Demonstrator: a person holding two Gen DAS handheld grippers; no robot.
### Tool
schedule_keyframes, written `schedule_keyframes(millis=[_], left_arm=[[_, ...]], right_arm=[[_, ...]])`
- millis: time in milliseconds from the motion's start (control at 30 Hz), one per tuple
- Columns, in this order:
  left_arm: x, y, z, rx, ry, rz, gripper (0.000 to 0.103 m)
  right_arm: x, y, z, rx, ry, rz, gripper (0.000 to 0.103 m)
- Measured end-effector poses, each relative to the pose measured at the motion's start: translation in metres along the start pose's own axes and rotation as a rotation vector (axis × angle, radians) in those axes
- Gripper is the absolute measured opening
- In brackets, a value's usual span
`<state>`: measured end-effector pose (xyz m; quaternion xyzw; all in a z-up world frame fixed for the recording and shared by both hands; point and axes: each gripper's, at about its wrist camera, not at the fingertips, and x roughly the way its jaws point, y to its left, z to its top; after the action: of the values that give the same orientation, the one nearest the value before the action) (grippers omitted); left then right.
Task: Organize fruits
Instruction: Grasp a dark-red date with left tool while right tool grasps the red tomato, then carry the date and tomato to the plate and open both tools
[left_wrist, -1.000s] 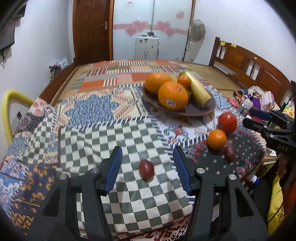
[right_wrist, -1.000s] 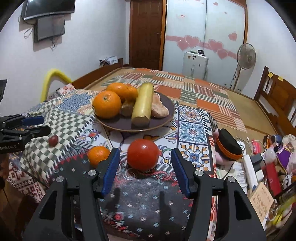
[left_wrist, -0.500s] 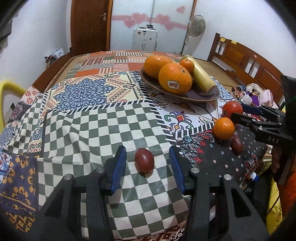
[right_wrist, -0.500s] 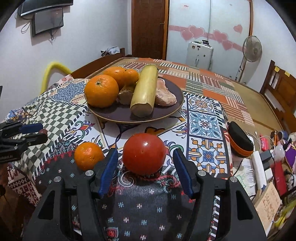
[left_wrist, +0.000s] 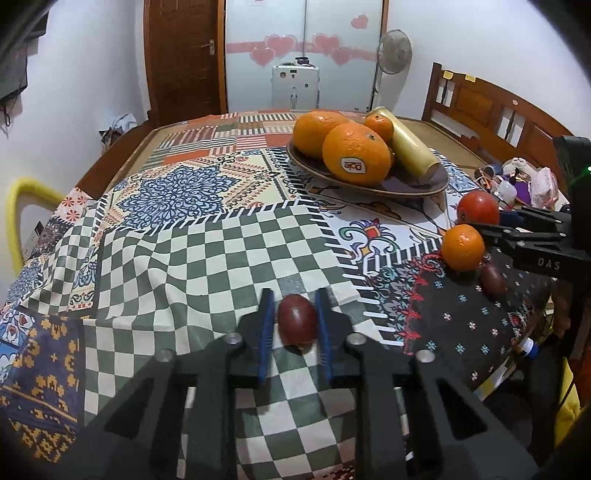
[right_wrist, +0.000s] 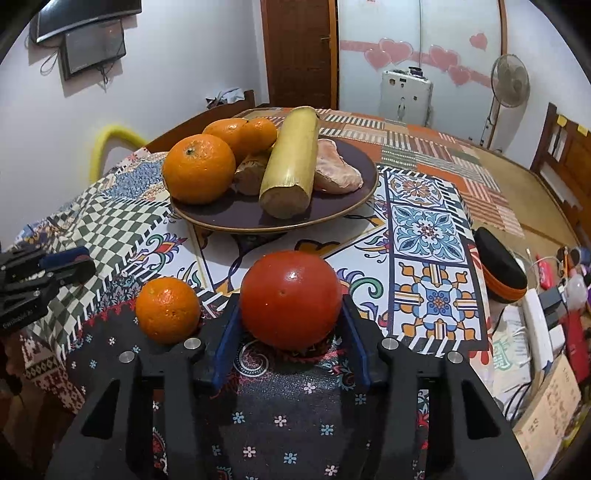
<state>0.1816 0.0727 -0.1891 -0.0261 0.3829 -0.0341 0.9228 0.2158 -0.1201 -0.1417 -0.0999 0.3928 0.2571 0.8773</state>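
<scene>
Now that both tongs have squeezed in, the left gripper (left_wrist: 294, 322) is shut on the little dark red fruit (left_wrist: 297, 320) on the checkered cloth (left_wrist: 192, 266), and the right gripper (right_wrist: 291, 317) is shut on the big red tomato (right_wrist: 291, 300), beside the small orange (right_wrist: 168, 310). A moment ago both were wide open with gaps beside each fruit, so I think both fruits are ready to be lifted. They likely go on the brown plate (right_wrist: 354, 201), which already holds oranges.
</scene>
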Motion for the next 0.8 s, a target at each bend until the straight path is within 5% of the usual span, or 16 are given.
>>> schedule_keyframes(millis=[800], left_arm=[[-0.017, -0.029, 0.059, 0.052, -0.114, -0.043, 0.017]], right_arm=[[-0.023, -0.022, 0.039, 0.000, -0.093, -0.032, 0.046]])
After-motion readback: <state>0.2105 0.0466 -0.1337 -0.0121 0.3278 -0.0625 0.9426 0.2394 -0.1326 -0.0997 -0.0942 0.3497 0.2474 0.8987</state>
